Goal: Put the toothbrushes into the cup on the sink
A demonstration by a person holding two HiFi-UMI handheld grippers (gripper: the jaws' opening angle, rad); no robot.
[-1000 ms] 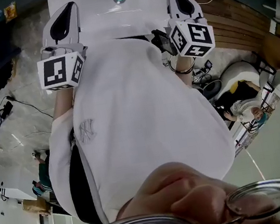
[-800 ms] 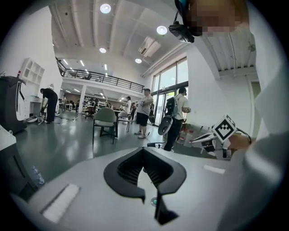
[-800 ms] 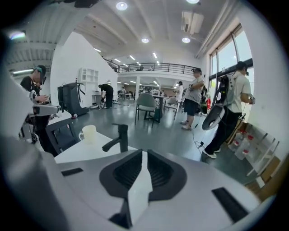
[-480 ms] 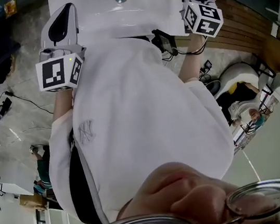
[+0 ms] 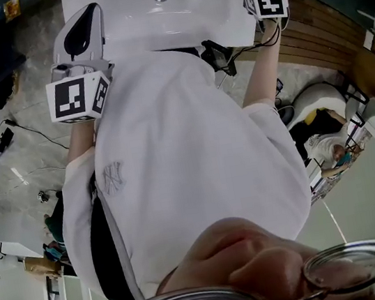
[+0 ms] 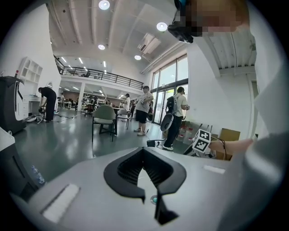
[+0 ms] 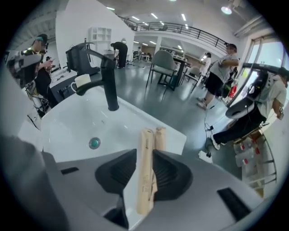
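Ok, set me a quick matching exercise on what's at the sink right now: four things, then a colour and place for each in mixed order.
Things:
1. toothbrushes
2. cup
3. tap
4. drain plug

Descriptions:
A. black, upright at the back of the sink
B. teal, at the sink's bottom
C. pale wood, between the jaws of the right gripper
D. white, beside the tap

Pairs: 1-C, 2-D, 3-A, 4-B.
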